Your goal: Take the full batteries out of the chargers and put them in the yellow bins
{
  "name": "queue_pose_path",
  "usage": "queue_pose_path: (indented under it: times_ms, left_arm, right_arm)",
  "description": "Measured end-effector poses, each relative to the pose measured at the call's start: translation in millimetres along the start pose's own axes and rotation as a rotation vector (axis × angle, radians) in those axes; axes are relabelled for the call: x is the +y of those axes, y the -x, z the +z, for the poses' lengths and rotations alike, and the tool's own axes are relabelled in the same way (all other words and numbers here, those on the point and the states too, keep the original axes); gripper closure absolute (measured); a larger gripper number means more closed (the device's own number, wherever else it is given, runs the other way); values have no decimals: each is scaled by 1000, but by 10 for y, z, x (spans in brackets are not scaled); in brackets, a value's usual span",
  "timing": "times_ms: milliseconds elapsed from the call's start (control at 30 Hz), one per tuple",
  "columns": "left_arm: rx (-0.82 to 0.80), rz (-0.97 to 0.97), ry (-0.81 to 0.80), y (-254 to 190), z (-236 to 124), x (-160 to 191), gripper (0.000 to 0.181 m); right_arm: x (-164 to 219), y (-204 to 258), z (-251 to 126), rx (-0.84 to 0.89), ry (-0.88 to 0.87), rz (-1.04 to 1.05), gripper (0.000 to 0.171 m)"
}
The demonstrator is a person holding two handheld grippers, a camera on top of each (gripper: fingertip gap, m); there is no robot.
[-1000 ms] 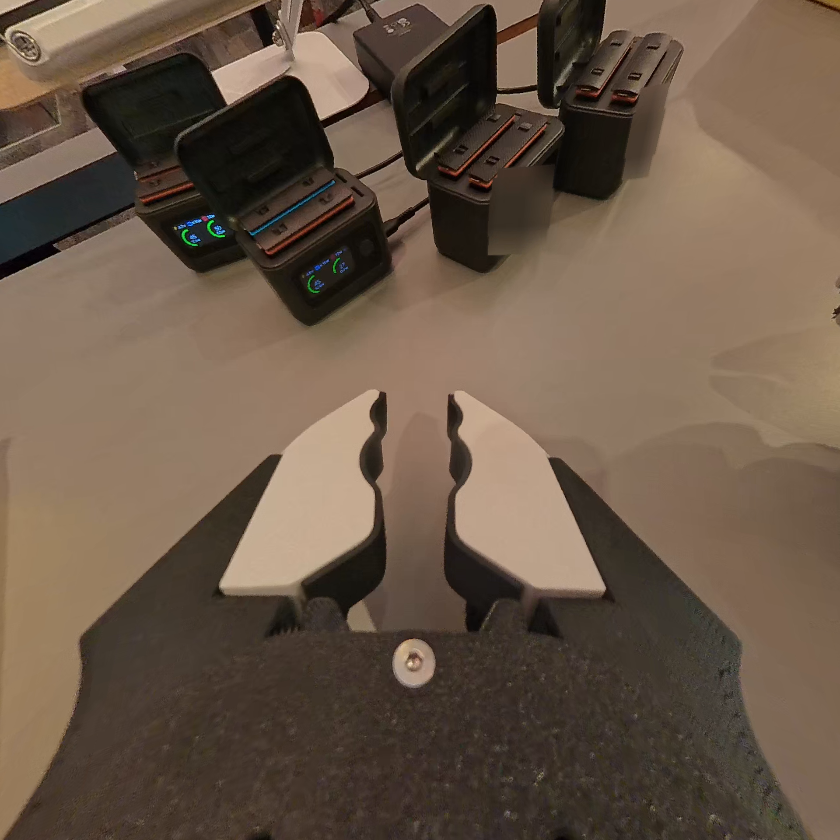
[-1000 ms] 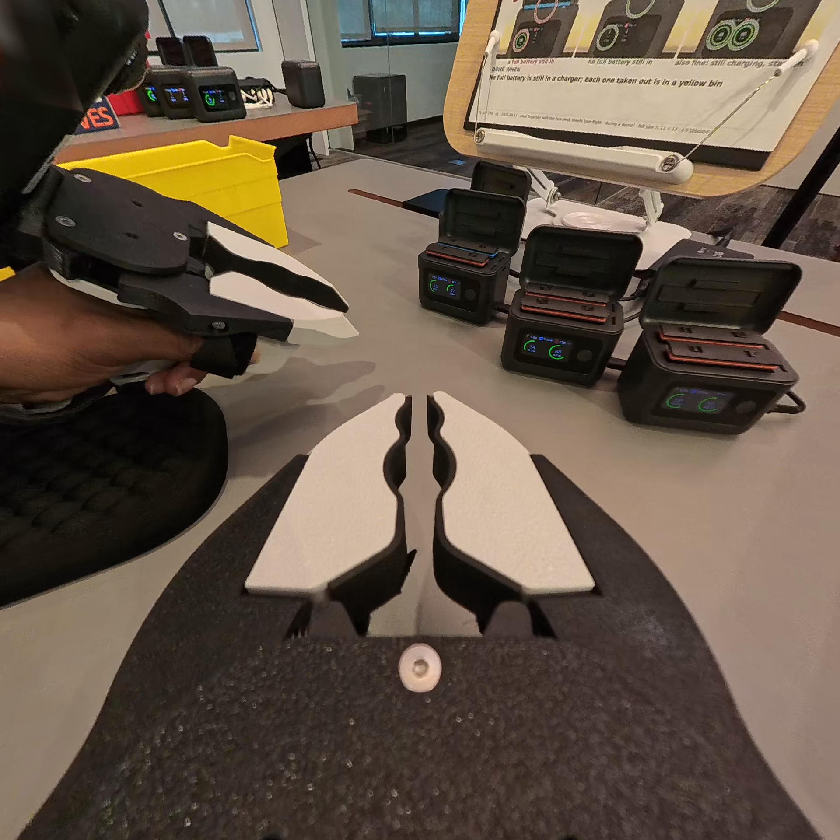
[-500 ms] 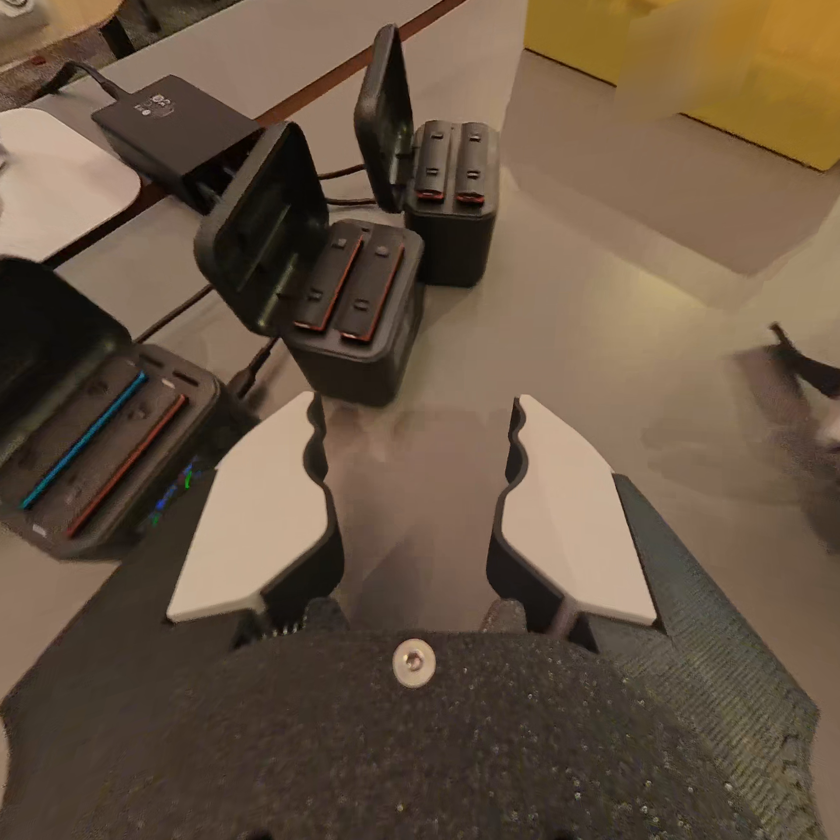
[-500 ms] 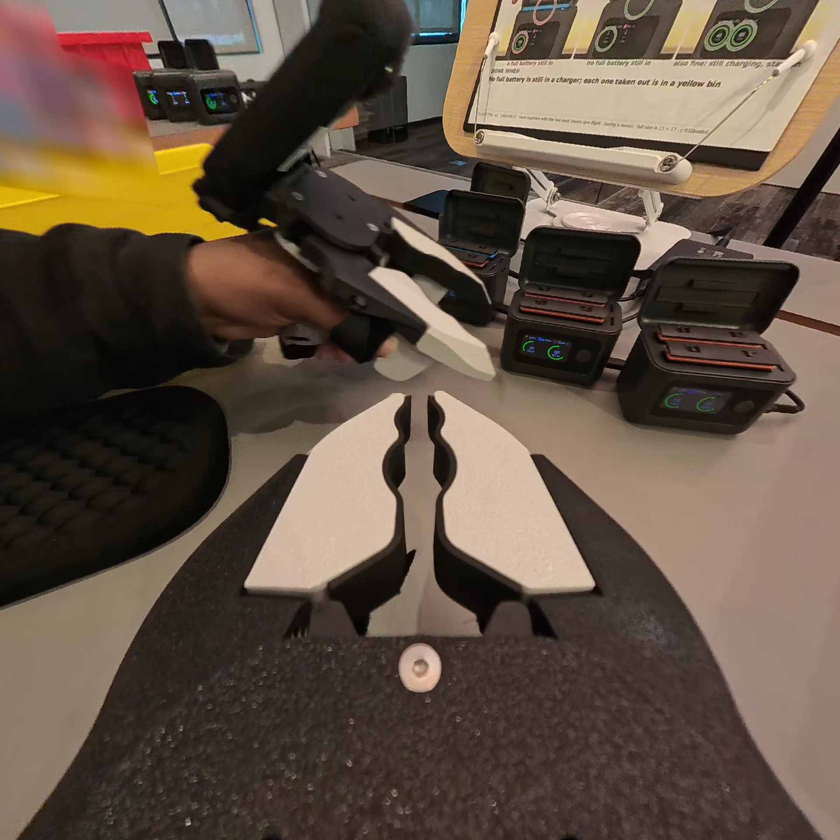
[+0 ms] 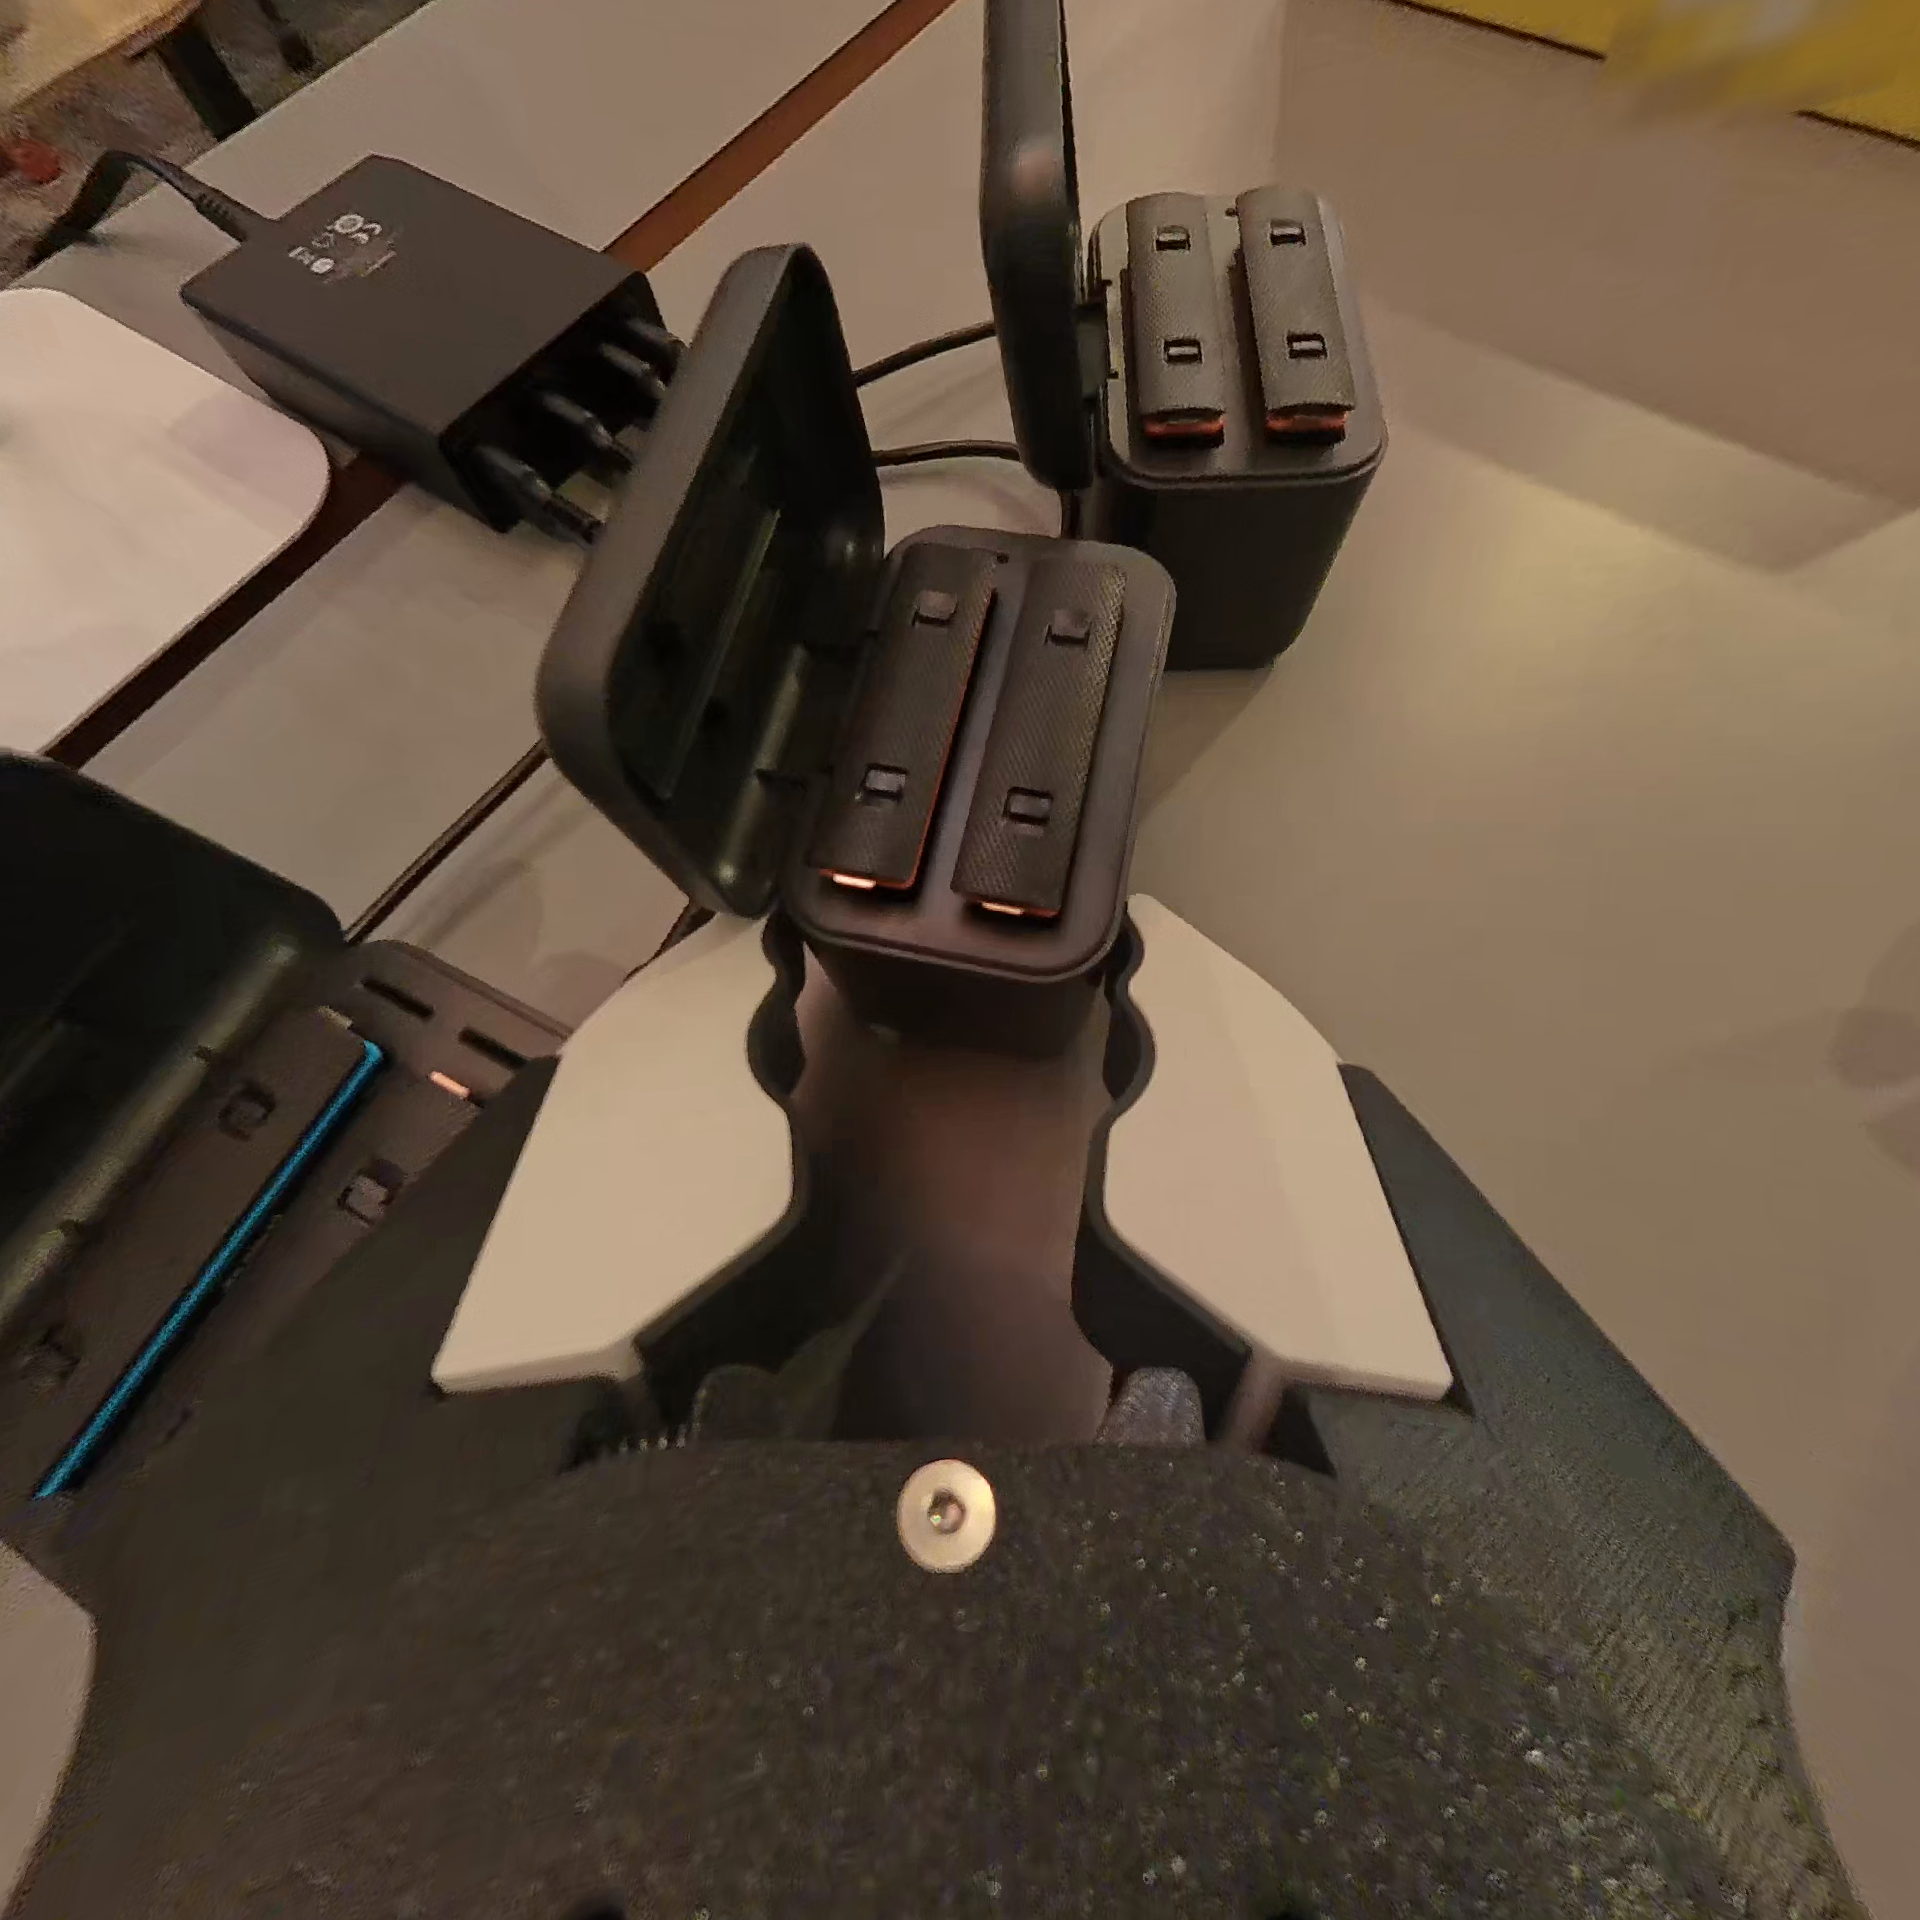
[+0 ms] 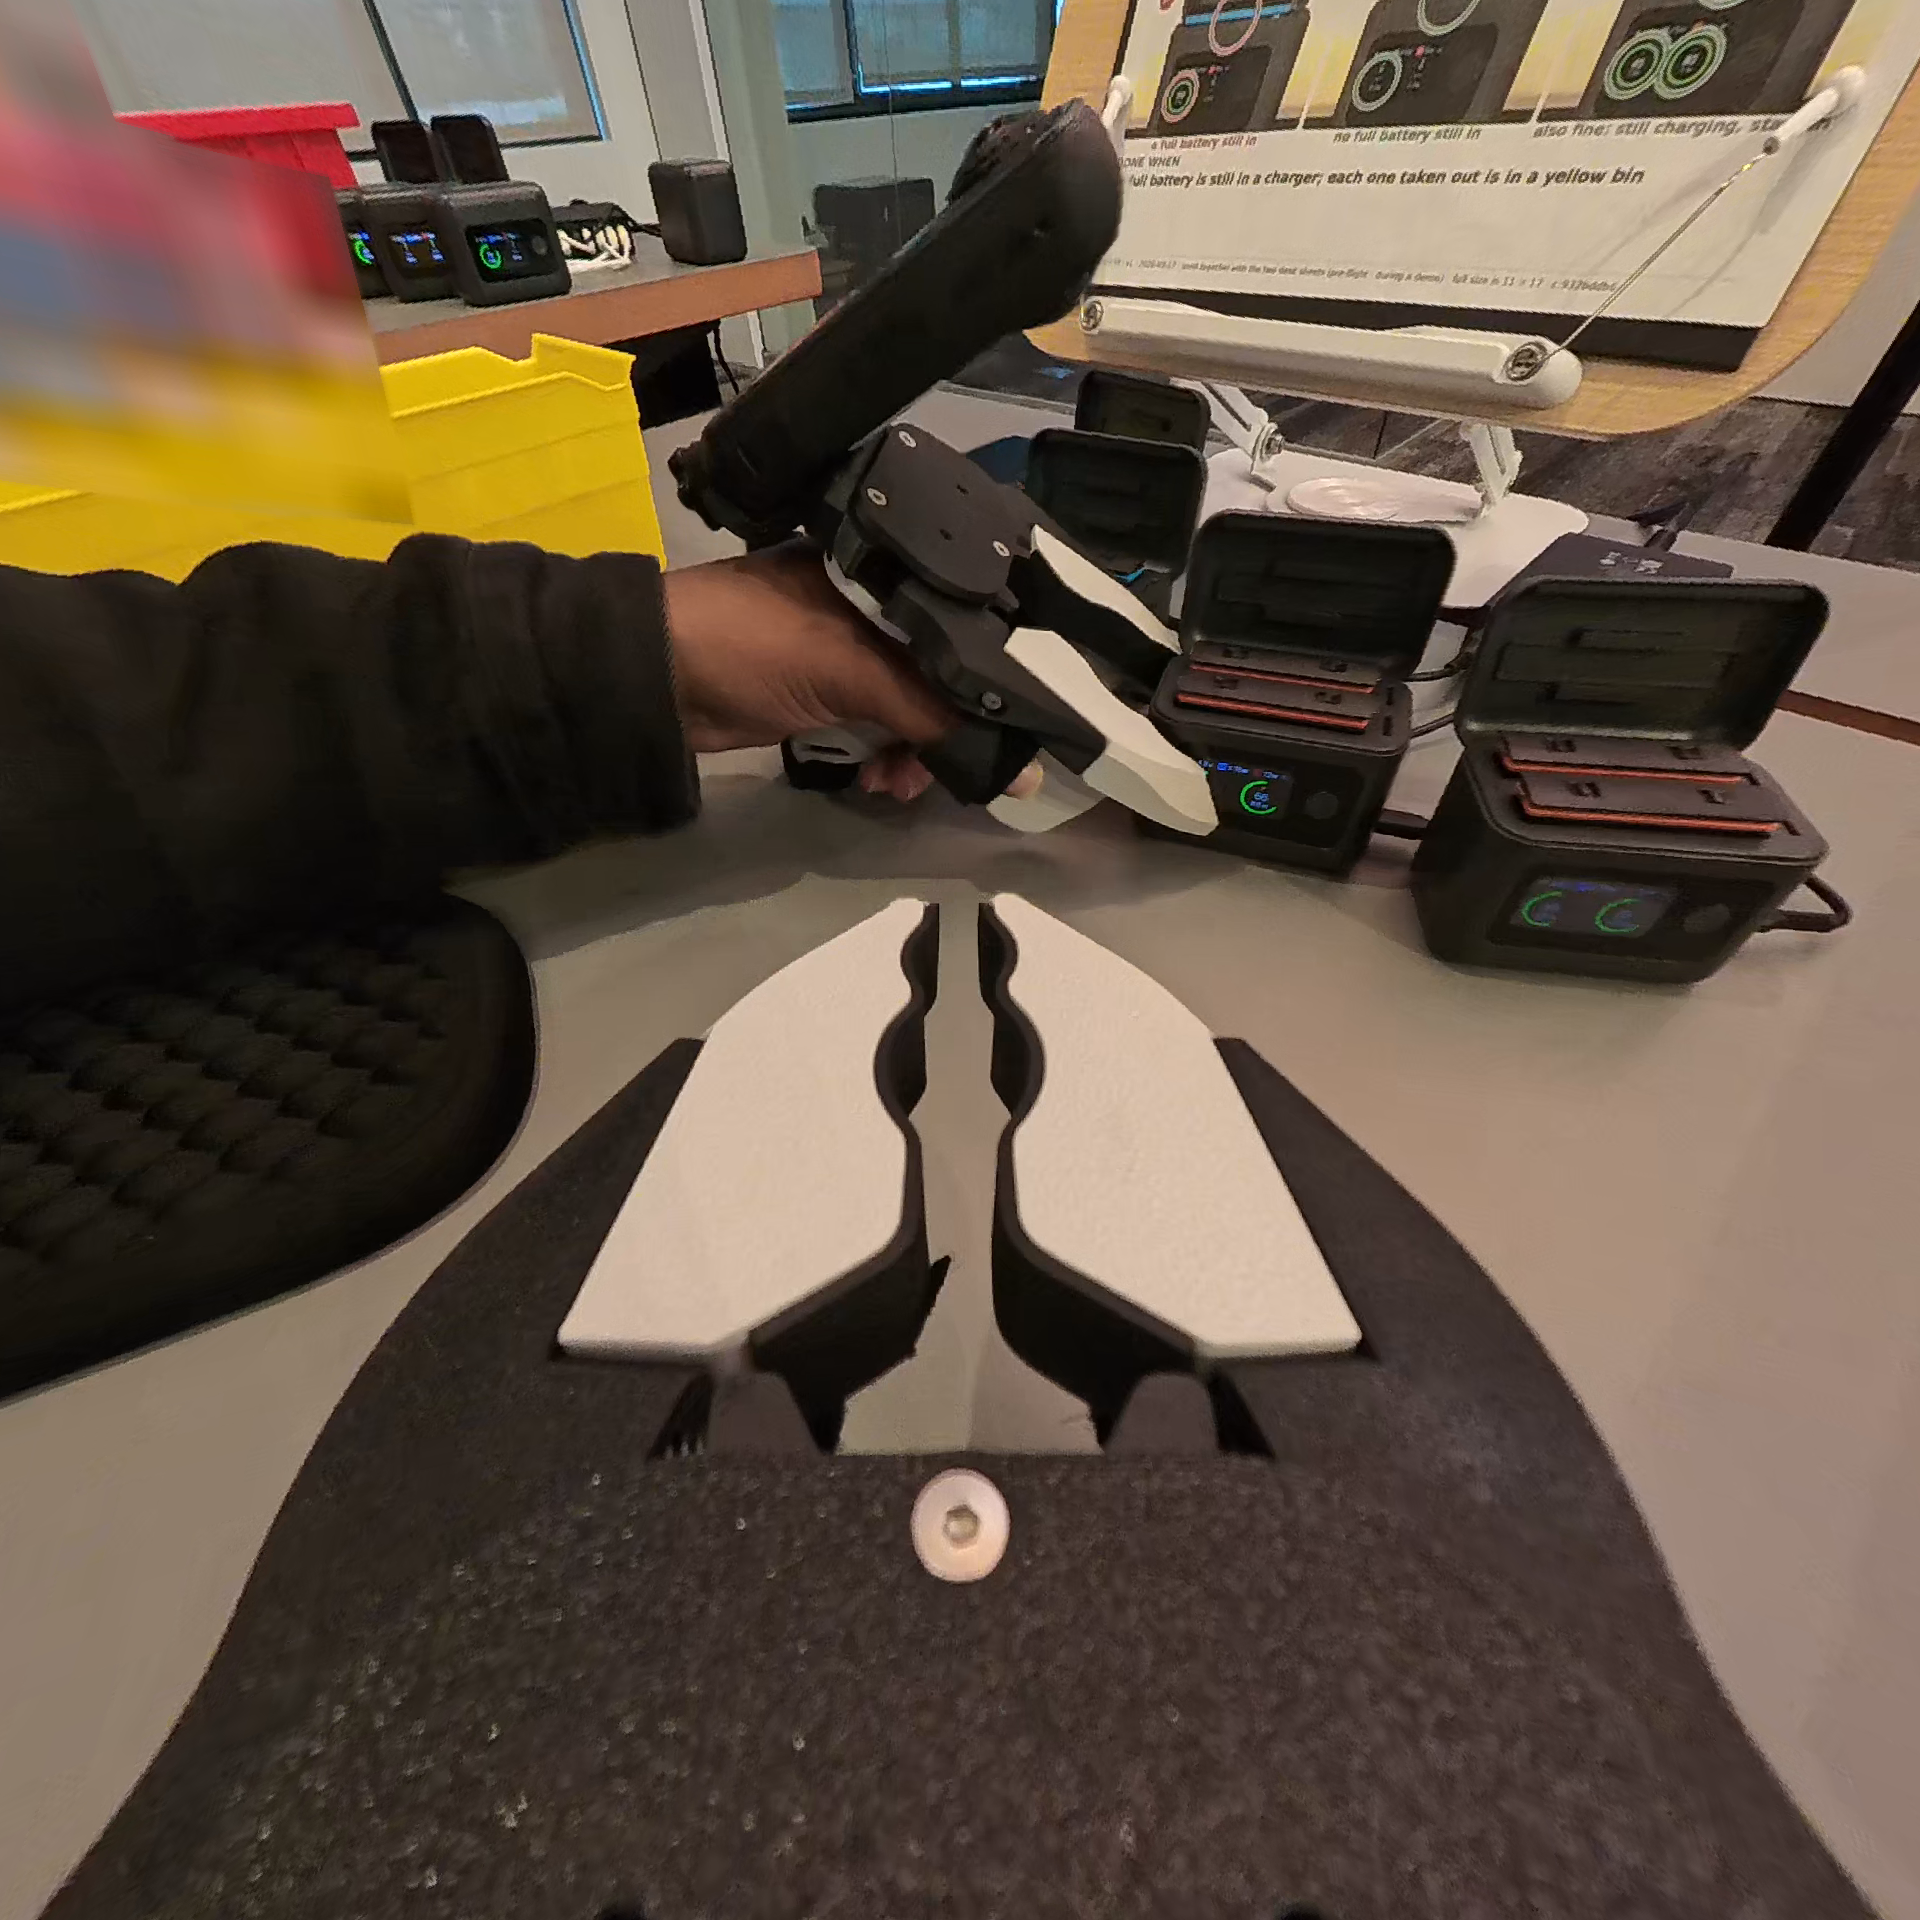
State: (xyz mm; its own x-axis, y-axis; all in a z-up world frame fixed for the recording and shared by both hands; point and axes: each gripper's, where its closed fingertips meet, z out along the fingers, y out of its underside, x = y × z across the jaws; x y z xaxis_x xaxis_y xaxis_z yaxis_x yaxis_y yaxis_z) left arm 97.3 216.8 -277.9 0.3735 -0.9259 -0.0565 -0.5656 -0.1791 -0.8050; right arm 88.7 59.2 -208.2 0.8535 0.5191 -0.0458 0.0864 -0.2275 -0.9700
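Note:
Several black chargers with open lids stand in a row on the grey table (image 5: 1558,935). My left gripper (image 5: 951,925) is open, its fingers on either side of the near end of one charger (image 5: 966,935) that holds two black batteries (image 5: 894,727) with orange ends. In the right wrist view the left gripper (image 6: 1190,732), held by a hand, is at that same charger (image 6: 1288,717). My right gripper (image 6: 961,914) is shut and empty, low over the table in front of the row. A yellow bin (image 6: 520,457) stands at the back left.
One more charger (image 5: 1236,416) stands beyond, and one with a blue-edged battery (image 5: 208,1247) lies close at the left. A black power hub (image 5: 416,312) with cables sits behind. A black mat (image 6: 208,1091) lies at the left and a board on a stand (image 6: 1455,260) is behind the row. My left tips are roughly 20 centimetres from the black power hub (image 5: 416,312).
My left gripper has opened wide, swung round and moved in until its fingers straddle the charger. My right gripper has stayed still and shut.

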Motion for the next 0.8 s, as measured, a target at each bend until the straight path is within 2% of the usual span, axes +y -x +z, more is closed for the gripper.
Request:
queue_pose_path:
  times_ms: [467, 800]
  left_arm:
    - [346, 135, 69, 367, -404, 316, 126]
    - [251, 114, 76, 444, -522, 404, 122]
  right_arm:
    - [38, 13, 21, -10, 18, -6, 164]
    - [39, 11, 21, -10, 19, -5, 164]
